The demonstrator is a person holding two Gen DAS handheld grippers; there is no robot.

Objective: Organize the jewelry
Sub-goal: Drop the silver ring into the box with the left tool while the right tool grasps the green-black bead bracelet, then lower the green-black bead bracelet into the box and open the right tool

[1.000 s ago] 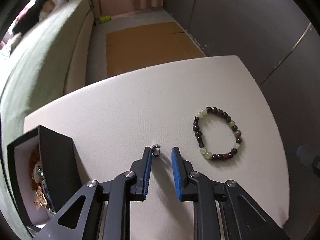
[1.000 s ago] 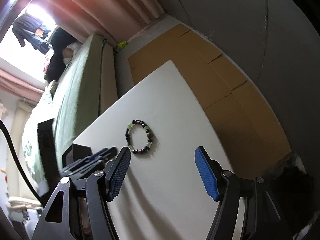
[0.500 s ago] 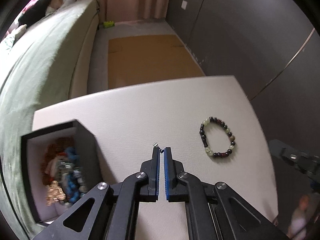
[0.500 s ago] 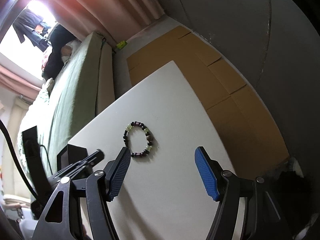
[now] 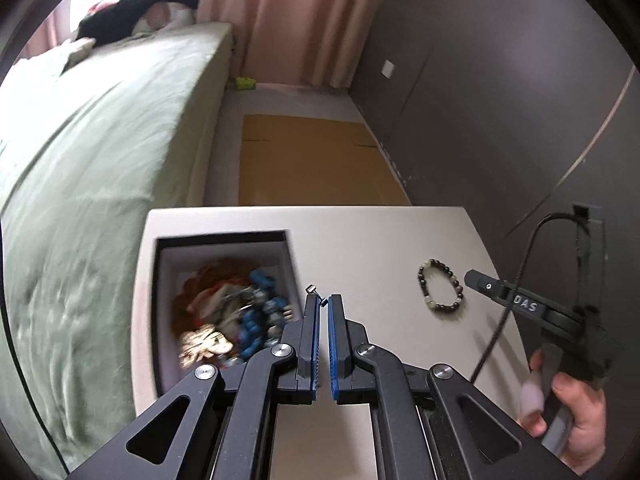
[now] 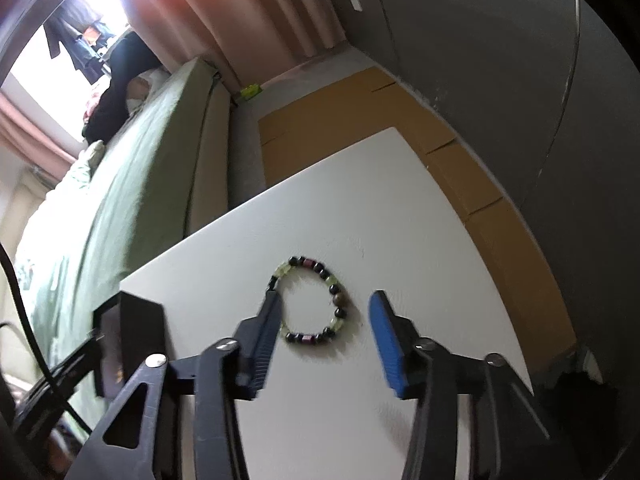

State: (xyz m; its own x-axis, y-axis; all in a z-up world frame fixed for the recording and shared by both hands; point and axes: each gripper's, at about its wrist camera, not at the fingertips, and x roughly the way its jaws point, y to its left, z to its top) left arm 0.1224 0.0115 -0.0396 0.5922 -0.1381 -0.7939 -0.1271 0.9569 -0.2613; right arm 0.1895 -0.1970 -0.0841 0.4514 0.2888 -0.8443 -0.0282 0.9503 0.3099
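- Beside the open jewelry box (image 5: 224,240), at its right wall, the left gripper (image 5: 323,304) is seen with its blue pads drawn almost together on a small metal earring (image 5: 314,293), which juts from the tips.
- Whether the earring hangs over the box cavity or just outside the box wall cannot be told from the left wrist view; it appears level with the wall's edge.
- Inside the box a heap of mixed jewelry (image 5: 236,320) is seen, with blue, red and gold pieces tangled together.
- To the right of the box, well apart from it on the white tabletop (image 6: 400,200), a beaded bracelet (image 6: 316,304) of dark and pale green beads is laid flat.
- Over the bracelet the right gripper (image 6: 322,320) is held with its jaws wide apart; the bracelet is framed between the two fingers, and nothing is held.
- Contact between that gripper and the tabletop cannot be judged.
- The step in hand is judged to be the carrying of the earring to the box, with the bracelet lined up as the next piece.
- For the next move, the earring needs to be brought fully over the cavity before the pads are parted, since so small a piece could bounce off the wall.
- The bracelet calls for a low, level descent so that one side of the loop is pinched.
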